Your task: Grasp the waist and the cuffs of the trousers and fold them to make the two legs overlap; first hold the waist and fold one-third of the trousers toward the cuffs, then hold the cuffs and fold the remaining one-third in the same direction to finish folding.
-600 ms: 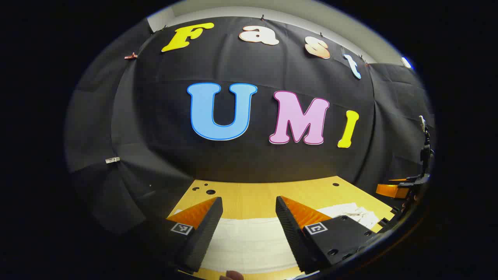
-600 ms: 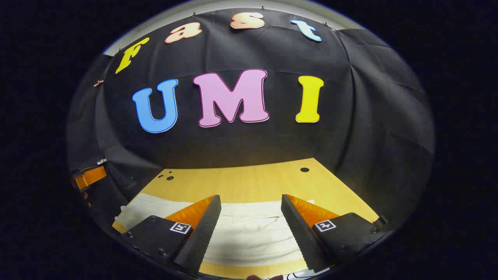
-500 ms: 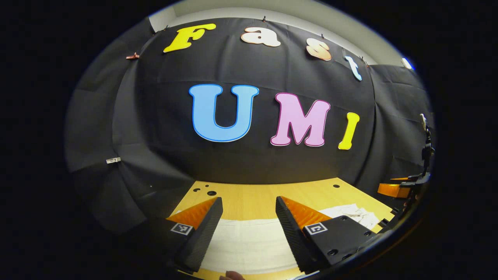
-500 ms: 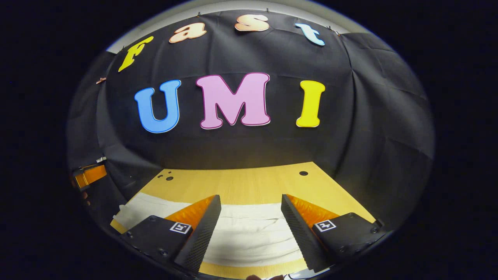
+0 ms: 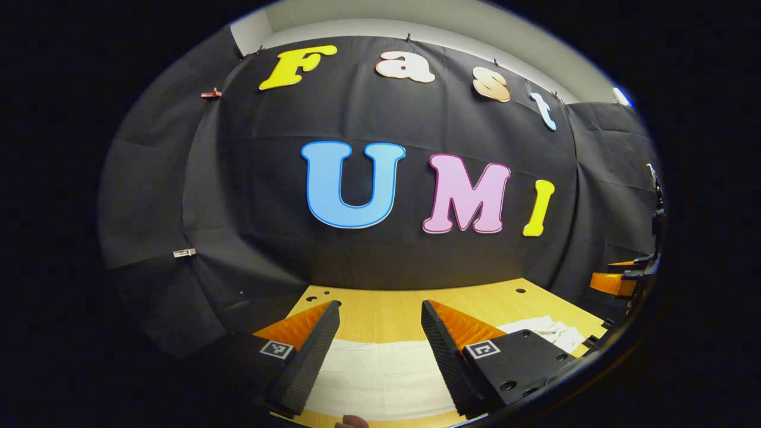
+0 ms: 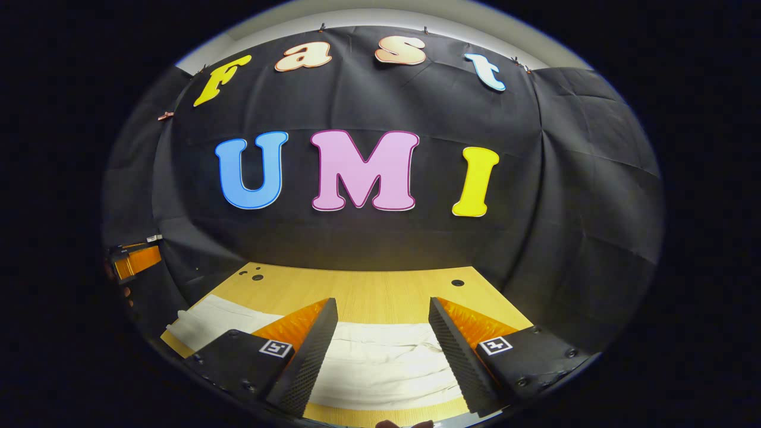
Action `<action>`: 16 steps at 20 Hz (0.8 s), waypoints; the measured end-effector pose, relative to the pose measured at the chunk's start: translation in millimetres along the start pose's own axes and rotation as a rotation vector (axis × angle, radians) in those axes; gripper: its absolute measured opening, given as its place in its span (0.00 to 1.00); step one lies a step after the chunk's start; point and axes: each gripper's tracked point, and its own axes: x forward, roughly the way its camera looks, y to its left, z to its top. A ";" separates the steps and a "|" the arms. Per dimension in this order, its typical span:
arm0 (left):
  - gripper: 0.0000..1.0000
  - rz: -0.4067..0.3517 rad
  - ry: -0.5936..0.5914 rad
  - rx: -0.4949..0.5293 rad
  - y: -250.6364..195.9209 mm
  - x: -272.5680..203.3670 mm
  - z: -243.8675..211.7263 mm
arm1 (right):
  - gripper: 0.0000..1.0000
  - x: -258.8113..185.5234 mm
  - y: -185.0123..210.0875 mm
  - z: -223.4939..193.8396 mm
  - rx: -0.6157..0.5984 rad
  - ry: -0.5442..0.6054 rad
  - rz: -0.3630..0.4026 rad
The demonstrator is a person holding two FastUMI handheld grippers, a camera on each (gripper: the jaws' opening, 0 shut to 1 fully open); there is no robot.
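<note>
White trousers (image 5: 380, 377) lie flat across a yellow wooden table (image 5: 386, 309). In the left gripper view my left gripper (image 5: 380, 324) hangs open above one end of them, nothing between its fingers; the cloth runs off to the right (image 5: 544, 330). My right gripper (image 6: 382, 324) in the right gripper view is also open, above the other end of the trousers (image 6: 380, 368), which stretch away to the left (image 6: 205, 318). Each view catches the other gripper at its edge: the right gripper (image 5: 621, 279), the left gripper (image 6: 134, 261).
The black cloth wall (image 6: 368, 238) closes the table's far side and both flanks. Small holes (image 6: 456, 283) dot the tabletop near its far edge. A fingertip (image 5: 351, 422) shows at the bottom of the left gripper view.
Both views have tilted upward: the wall and the table's far edge sit lower in the picture, and less of the trousers shows. Both grippers stay open.
</note>
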 end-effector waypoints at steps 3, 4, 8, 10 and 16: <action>0.94 0.017 -0.009 -0.002 2.2 2.1 1.6 | 0.98 0.6 -3.8 3.0 -0.015 -0.003 -0.006; 0.94 0.014 -0.013 0.002 1.3 3.4 1.4 | 0.98 -0.1 -3.3 3.3 -0.018 -0.005 -0.007; 0.94 -0.002 -0.001 0.030 1.0 9.0 -3.2 | 0.98 0.7 -3.6 2.9 -0.038 -0.004 -0.007; 0.94 -0.024 0.026 0.045 -0.2 8.2 -11.3 | 0.97 2.1 -4.7 -1.0 -0.059 0.002 -0.006; 0.94 -0.037 0.136 0.329 41.1 -12.6 -54.3 | 0.98 -6.0 -18.3 -23.3 -0.118 0.048 -0.039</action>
